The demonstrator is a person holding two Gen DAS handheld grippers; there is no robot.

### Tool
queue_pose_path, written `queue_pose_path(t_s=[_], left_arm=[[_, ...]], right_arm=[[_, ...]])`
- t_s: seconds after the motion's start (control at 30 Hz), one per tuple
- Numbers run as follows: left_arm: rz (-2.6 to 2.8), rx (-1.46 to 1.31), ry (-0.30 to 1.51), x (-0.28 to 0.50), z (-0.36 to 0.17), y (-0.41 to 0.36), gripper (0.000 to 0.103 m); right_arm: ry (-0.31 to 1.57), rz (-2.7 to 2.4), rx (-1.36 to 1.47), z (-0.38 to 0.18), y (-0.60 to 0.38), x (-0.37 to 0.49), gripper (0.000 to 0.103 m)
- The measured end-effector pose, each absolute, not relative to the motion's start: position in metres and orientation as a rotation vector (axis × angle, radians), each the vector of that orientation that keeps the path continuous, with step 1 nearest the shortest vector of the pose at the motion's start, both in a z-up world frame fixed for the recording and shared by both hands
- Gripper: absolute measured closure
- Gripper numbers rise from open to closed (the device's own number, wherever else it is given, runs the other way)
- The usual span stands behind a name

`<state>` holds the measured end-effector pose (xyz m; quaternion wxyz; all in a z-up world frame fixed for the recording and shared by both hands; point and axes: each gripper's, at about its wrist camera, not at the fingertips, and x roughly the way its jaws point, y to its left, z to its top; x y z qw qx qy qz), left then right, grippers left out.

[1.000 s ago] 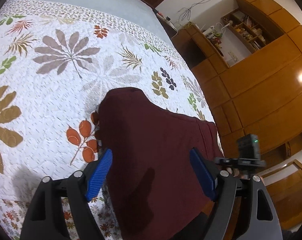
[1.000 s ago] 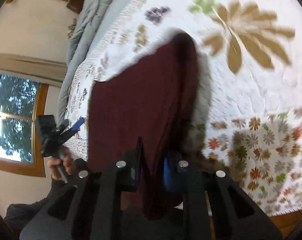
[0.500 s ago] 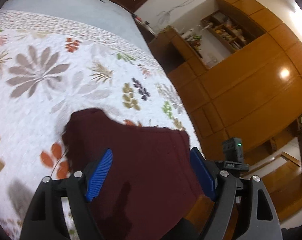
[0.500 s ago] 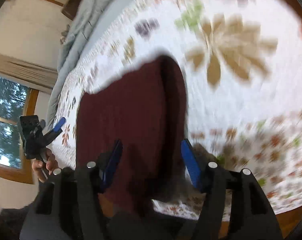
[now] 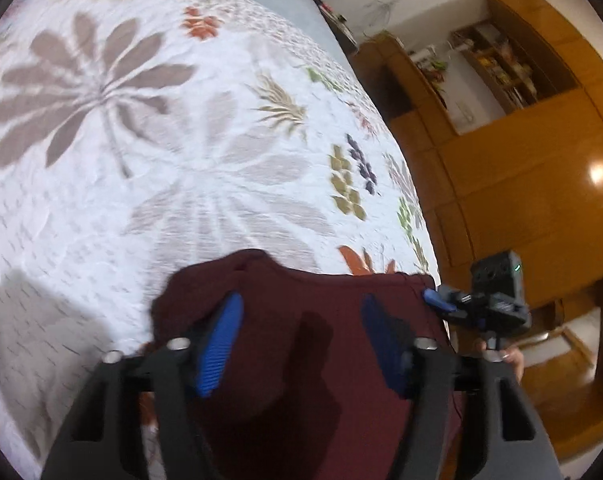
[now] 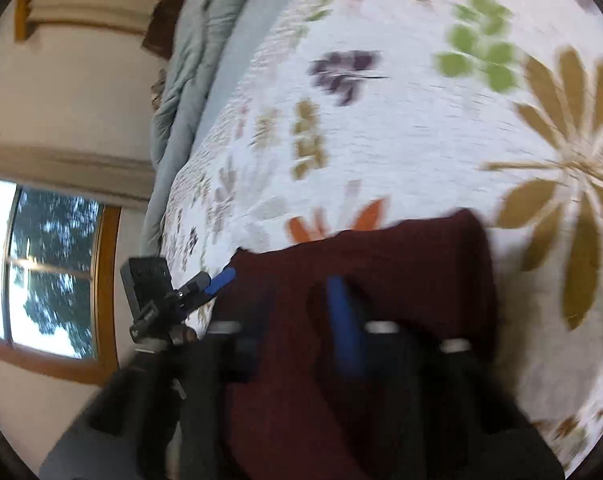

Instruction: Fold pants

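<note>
Maroon pants lie folded at the near edge of the bed, on its white quilt printed with large leaves; their far edge shows as an uneven line across the quilt, with a rounded hump at its left end.

Left tongs hang over the pants with the blue pads apart; the jaws have just been closing, and cloth lies under and between them, but the pads do not visibly press on it.

Right tongs are closed on the pants; the right wrist view is blurred, yet cloth runs up between the fingers, and in the left wrist view the blue tip of the right tongs sits at the right corner of the garment, with fingers of a hand below.

From the right wrist view the left tongs reach the left edge of the pants; beyond them is a window; a grey blanket lies bunched at the far end of the bed; a wooden wardrobe stands beside it.
</note>
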<state>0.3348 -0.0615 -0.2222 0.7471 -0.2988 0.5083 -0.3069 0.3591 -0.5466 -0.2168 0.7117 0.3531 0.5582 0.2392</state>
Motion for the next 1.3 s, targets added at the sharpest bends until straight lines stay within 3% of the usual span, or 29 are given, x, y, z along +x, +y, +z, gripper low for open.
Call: queue_pose_path(t_s=[0.07,0.13,0.17,0.2,0.33,0.47,0.53,0.57,0.6,0.63,0.73,0.77,0.9,1.03,1.17,1.2,1.23,1.27,1.3], left_arm=[[-0.694,-0.644,1.100,0.333,-0.220,-0.061,0.044],[-0.706,-0.628,1.083,0.329,-0.210,-0.059,0.042],[-0.705,-0.625,1.070,0.326,-0.202,-0.056,0.040],[-0.694,-0.619,1.048,0.320,-0.192,-0.052,0.034],[-0.764,-0.638,0.944,0.265,-0.155,-0.039,0.032],[-0.889,-0.622,0.936,0.202,-0.156,-0.051,0.032],[-0.890,-0.617,1.002,0.184,-0.179,-0.058,0.032],[-0.874,-0.638,1.023,0.180,-0.191,-0.055,0.032],[-0.868,-0.659,1.040,0.178,-0.205,-0.054,0.032],[-0.870,-0.661,1.046,0.177,-0.216,-0.053,0.035],[-0.871,-0.716,1.045,0.180,-0.217,-0.046,0.038],[-0.869,-0.715,1.045,0.180,-0.216,-0.046,0.038],[-0.873,-0.680,1.022,0.176,-0.207,-0.048,0.033],[-0.859,-0.680,1.012,0.169,-0.208,-0.048,0.030],[-0.860,-0.690,1.024,0.170,-0.210,-0.045,0.030],[-0.863,-0.692,1.023,0.170,-0.211,-0.045,0.030],[-0.865,-0.689,1.022,0.170,-0.212,-0.043,0.030],[-0.868,-0.687,1.020,0.172,-0.213,-0.043,0.030],[-0.872,-0.691,1.018,0.170,-0.213,-0.042,0.030]], right_arm=[[1.239,0.531,0.816,-0.226,-0.556,0.353,0.103],[1.217,0.539,0.803,-0.217,-0.559,0.344,0.095],[1.184,0.537,0.786,-0.205,-0.560,0.336,0.073],[1.157,0.542,0.789,-0.197,-0.559,0.329,0.061],[1.086,0.656,0.722,-0.155,-0.538,0.271,0.062],[1.089,0.722,0.699,-0.156,-0.519,0.226,0.062],[1.118,0.696,0.707,-0.176,-0.519,0.215,0.067],[1.140,0.674,0.706,-0.187,-0.521,0.212,0.078],[1.157,0.658,0.714,-0.198,-0.523,0.210,0.098],[1.184,0.635,0.751,-0.213,-0.528,0.209,0.103],[1.185,0.634,0.793,-0.221,-0.538,0.205,0.103],[1.183,0.625,0.775,-0.215,-0.538,0.204,0.100],[1.097,0.651,0.721,-0.169,-0.524,0.219,0.060],[1.107,0.684,0.756,-0.160,-0.489,0.268,0.053],[1.212,0.697,0.831,-0.190,-0.445,0.315,0.053],[1.229,0.689,0.841,-0.198,-0.439,0.321,0.058],[1.250,0.668,0.837,-0.208,-0.435,0.326,0.064],[1.265,0.640,0.825,-0.215,-0.436,0.326,0.088],[1.276,0.610,0.824,-0.219,-0.443,0.326,0.096]])
